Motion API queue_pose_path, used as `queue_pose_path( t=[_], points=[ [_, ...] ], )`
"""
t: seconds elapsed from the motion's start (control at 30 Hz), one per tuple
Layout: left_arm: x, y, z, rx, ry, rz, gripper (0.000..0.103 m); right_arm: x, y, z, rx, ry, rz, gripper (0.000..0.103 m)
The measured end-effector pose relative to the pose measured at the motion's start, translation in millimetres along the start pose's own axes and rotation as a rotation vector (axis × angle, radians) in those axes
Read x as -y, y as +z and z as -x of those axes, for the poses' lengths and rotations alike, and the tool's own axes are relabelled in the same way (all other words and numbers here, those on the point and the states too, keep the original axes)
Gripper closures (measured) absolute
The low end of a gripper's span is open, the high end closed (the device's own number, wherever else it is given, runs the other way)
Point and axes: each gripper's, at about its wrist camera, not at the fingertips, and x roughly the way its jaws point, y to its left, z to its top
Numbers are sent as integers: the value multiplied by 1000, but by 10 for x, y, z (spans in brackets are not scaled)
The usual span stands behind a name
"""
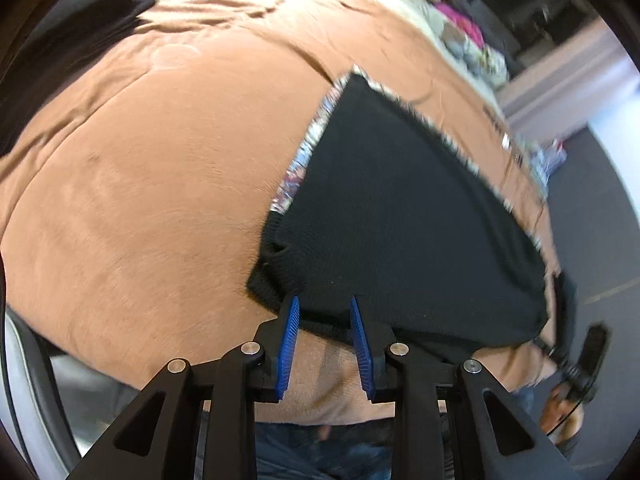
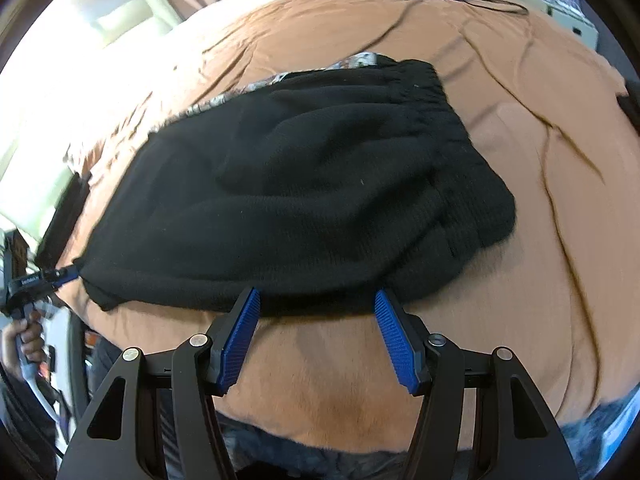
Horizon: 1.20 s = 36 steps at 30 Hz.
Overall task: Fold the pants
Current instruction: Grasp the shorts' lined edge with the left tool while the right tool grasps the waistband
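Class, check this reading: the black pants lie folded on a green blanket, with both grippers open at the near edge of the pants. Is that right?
One detail is wrong: the blanket is orange-brown, not green, as the right wrist view shows. The rest stands: the black pants lie folded on it, and the left gripper and right gripper are open at their near edge.

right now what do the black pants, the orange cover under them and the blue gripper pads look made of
Black pants: thick knit or fleece, matte, with a fine ribbed weave and soft rolls. Orange cover: soft brushed fabric, probably a fleece blanket, with a short nap and shallow creases. Blue pads: ridged rubber or plastic, hard to tell which.
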Motion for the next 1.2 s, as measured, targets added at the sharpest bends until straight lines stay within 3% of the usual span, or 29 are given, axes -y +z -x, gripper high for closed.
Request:
queue_pose_path(
  t=[0.1, 0.17, 0.27, 0.3, 0.53, 0.83, 0.97, 1.07, 1.13, 1.2],
  points=[
    [-103, -10, 46, 24, -39, 69, 66, 55, -86, 107, 40, 47, -43, 45],
    [-153, -27, 53, 33, -54, 103, 45, 91, -149, 163, 60, 72, -64, 44],
    [-208, -57, 54, 48, -84, 134, 33, 105, -221, 225, 87, 102, -85, 33],
    [-230, -58, 50, 46, -92, 142, 33, 98, -235, 241, 96, 109, -89, 29],
    [-278, -76, -131, 40, -148, 210, 33, 157, -313, 158, 105, 148, -170, 28],
    [-491, -86, -215, 121, -269, 368, 35, 464, -370, -22, 140, 204, -385, 28],
    [-457, -155, -190, 138, -274, 404, 35, 560, -363, -20, 195, 188, -463, 28],
    [-427, -213, -187, 132, -279, 418, 36, 607, -373, -4, 217, 157, -495, 50],
    [-440, -204, -199, 136, -274, 430, 38, 631, -376, -2, 220, 150, -498, 80],
    [-477, -209, -214, 137, -278, 468, 44, 667, -373, 8, 223, 143, -501, 89]
  ],
)
